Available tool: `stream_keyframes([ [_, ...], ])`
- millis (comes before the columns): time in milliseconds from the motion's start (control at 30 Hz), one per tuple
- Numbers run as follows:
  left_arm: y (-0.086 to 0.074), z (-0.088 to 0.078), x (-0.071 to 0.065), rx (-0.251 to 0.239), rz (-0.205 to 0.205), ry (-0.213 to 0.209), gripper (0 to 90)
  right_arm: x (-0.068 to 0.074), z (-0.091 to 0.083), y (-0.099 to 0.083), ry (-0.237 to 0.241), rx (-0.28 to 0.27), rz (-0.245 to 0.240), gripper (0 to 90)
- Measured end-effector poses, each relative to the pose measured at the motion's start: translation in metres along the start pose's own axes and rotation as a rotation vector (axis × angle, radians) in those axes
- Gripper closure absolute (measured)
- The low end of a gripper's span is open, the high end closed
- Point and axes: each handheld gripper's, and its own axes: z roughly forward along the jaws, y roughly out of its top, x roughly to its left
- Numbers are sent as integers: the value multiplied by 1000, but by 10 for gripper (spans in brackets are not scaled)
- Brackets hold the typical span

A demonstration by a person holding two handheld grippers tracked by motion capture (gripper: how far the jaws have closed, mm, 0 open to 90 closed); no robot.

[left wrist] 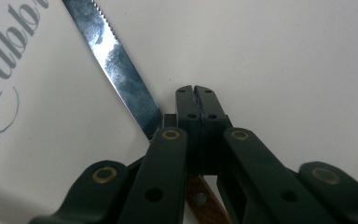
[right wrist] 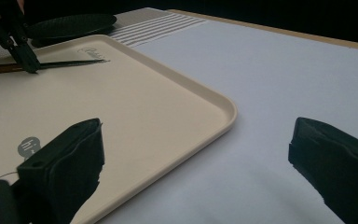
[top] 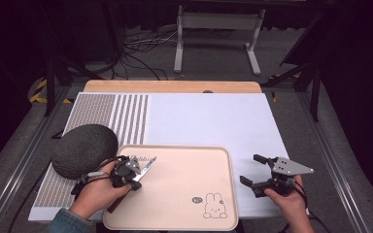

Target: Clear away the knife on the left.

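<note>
A knife with a serrated blade [top: 147, 167] and a wooden handle [top: 115, 204] lies slanted over the left part of a beige tray [top: 184, 194]. My left gripper [top: 135, 182] is shut on the knife where blade meets handle. In the left gripper view the jaws [left wrist: 196, 93] are pressed together, the blade [left wrist: 116, 60] runs up-left and the handle [left wrist: 205, 203] shows below. My right gripper [top: 252, 170] rests open on the white mat to the right of the tray, holding nothing. The right gripper view has its fingers wide apart [right wrist: 196, 154] by the tray's corner [right wrist: 223, 107], with the knife [right wrist: 70, 63] far left.
A dark grey domed object [top: 85, 150] sits left of the tray, close behind my left hand. A white mat [top: 213, 116] with a striped patch [top: 131, 116] covers the table. A rabbit drawing [top: 215, 206] marks the tray's near right corner.
</note>
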Motion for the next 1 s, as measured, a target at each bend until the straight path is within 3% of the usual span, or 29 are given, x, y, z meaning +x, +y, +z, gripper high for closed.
stream_keyframes([
  [700,-13,-4,14,-48,-92,27,900,0,1,-1,0,2,-2,39],
  [900,-18,-5,17,-67,-145,36,900,0,1,-1,1,3,-2,39],
  [1000,-19,-5,19,-77,-153,47,900,0,1,-1,1,3,-1,39],
])
